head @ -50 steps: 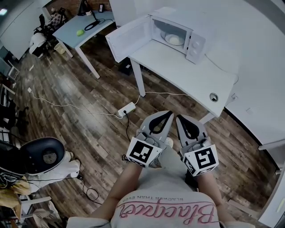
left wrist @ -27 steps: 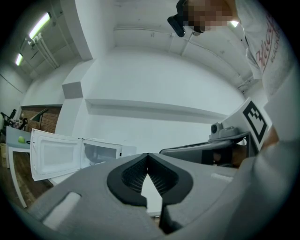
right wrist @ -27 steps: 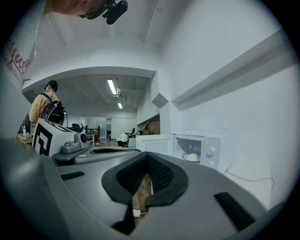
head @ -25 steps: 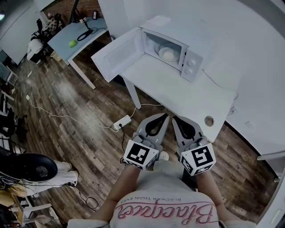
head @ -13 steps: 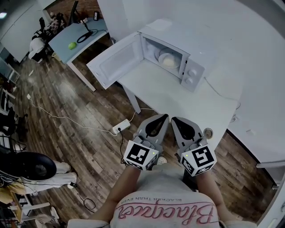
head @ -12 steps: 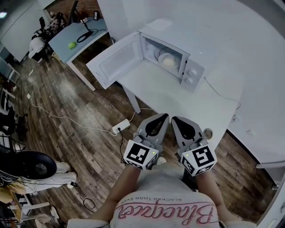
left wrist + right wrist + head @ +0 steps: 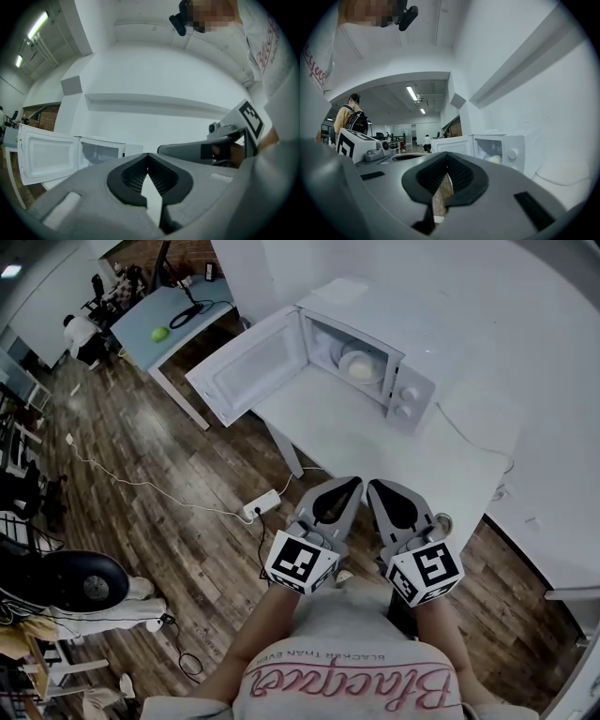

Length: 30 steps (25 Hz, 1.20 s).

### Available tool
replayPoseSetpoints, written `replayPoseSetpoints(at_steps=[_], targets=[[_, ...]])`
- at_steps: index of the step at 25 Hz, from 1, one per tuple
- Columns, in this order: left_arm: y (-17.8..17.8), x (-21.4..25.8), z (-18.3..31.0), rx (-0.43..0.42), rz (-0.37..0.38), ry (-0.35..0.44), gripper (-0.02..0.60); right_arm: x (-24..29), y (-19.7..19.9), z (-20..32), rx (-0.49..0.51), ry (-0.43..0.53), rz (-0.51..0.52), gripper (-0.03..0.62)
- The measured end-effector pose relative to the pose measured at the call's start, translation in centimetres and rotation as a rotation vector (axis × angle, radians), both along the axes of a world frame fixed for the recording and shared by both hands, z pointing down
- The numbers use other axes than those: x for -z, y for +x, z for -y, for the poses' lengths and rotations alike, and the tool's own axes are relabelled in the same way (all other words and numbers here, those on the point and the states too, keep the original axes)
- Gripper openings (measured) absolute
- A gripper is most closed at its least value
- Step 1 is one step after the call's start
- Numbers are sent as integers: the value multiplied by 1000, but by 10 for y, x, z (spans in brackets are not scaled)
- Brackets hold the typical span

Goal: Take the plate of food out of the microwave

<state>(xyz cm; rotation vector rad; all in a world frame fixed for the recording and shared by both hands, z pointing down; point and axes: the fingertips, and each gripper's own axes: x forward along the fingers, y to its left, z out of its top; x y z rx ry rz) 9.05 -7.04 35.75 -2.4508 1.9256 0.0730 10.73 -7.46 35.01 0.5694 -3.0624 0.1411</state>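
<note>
The left gripper (image 7: 349, 486) and the right gripper (image 7: 377, 487) both had their jaws pressed together, with nothing between them. Well ahead of them the microwave (image 7: 412, 395) stood on the white bench (image 7: 375, 442) with its door (image 7: 248, 371) open. The plate of food (image 7: 361, 367) lay inside it. To my judgement only the opening was done; reaching in, gripping the plate and taking it out were left.

The microwave (image 7: 384, 320) has its door (image 7: 251, 371) swung wide to the left, leaving the mouth unblocked, and the bare counter (image 7: 375, 442) before it gives open passage toward the plate (image 7: 361, 367) inside.
</note>
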Motion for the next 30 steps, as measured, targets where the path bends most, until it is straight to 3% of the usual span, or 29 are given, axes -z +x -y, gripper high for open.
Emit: replayPoseSetpoints(at_steps=[19, 30], targets=[[-14, -1, 19, 0, 2, 5, 5, -5, -10, 12, 9, -21, 20, 12], [-55, 5, 49, -34, -12, 19, 5, 0, -40, 44, -56, -52, 57, 12]])
